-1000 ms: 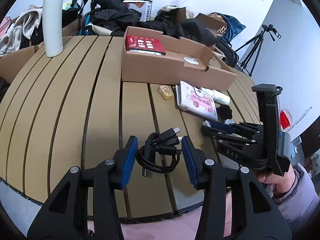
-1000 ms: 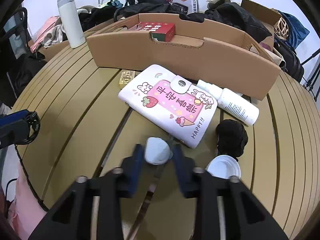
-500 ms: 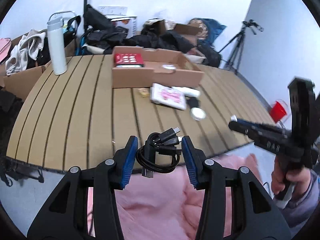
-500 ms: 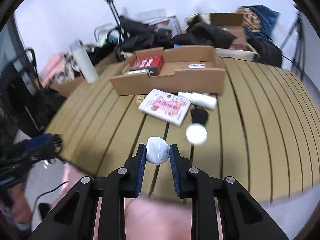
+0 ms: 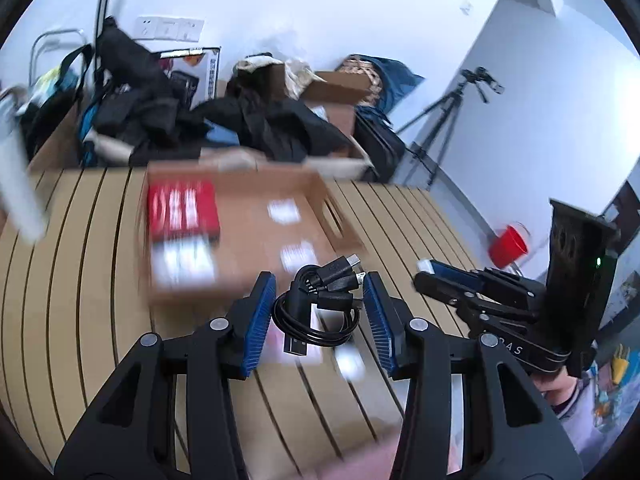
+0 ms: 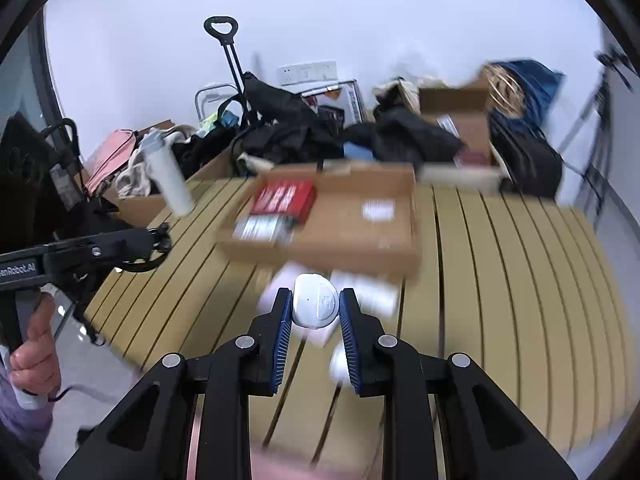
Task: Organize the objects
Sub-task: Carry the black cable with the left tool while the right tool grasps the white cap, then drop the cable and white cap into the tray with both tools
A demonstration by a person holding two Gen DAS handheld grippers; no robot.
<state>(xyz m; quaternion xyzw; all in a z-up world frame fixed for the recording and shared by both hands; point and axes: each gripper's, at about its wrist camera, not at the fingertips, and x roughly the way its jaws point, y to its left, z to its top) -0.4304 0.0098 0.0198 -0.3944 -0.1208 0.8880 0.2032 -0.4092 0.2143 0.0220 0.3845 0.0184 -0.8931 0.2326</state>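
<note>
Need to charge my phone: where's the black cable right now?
In the left wrist view, the coiled cable is clamped in the left gripper, lifted above the table just in front of the cardboard box.

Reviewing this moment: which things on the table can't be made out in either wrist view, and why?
- Left wrist: print on the red box in the cardboard tray, motion blur.
- Left wrist: the flask, smeared, cut by the edge.
- Right wrist: pale items behind the white case, blurred, partly hidden by the right gripper.
</note>
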